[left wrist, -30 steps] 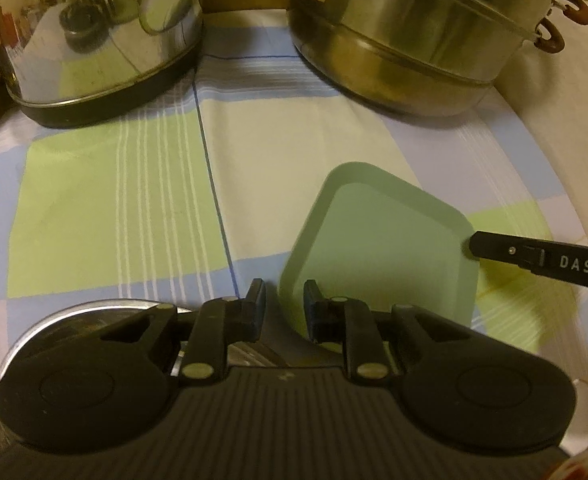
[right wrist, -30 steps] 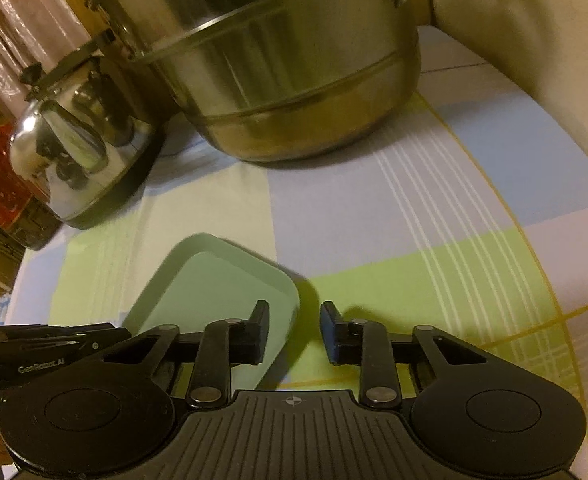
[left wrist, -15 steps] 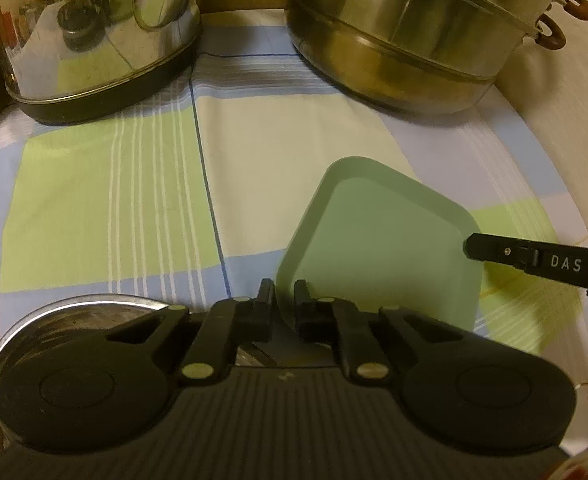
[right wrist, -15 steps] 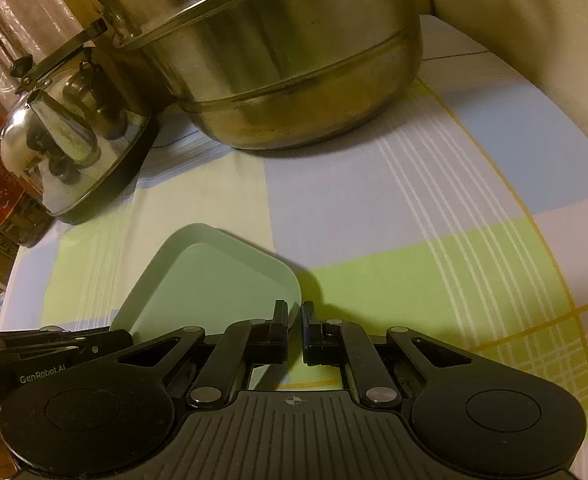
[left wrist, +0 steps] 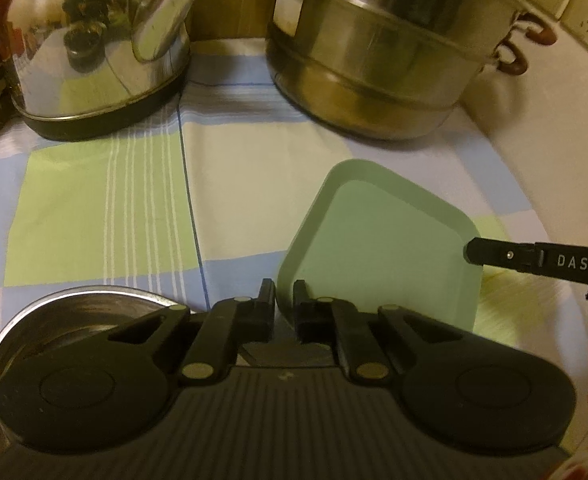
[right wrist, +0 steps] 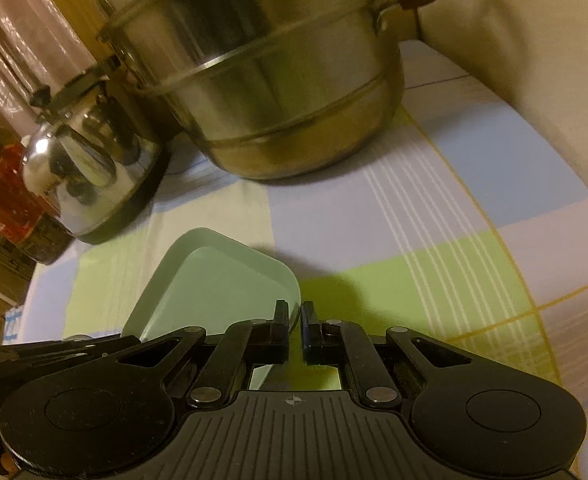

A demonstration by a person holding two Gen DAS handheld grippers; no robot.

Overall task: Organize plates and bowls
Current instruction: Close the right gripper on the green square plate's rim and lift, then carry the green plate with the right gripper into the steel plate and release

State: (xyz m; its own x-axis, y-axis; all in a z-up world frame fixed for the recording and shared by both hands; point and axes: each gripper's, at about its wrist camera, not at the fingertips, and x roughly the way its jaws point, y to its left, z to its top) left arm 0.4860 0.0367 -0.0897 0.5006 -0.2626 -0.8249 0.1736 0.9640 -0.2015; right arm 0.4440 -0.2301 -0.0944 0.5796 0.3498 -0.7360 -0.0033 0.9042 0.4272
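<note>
A pale green square plate is held off the checked tablecloth, tilted. My left gripper is shut on its near left edge. My right gripper is shut on its right edge; the plate also shows in the right wrist view. The right gripper's fingers reach in from the right in the left wrist view. A steel bowl lies under my left gripper at the lower left.
A large steel steamer pot stands at the back right and a shiny kettle at the back left. A red-labelled jar stands at the far left. A wall with sockets borders the right side.
Both grippers closed from open onto the green plate's edges. The plate has since risen off the cloth and the views tilted up toward the pot and kettle.
</note>
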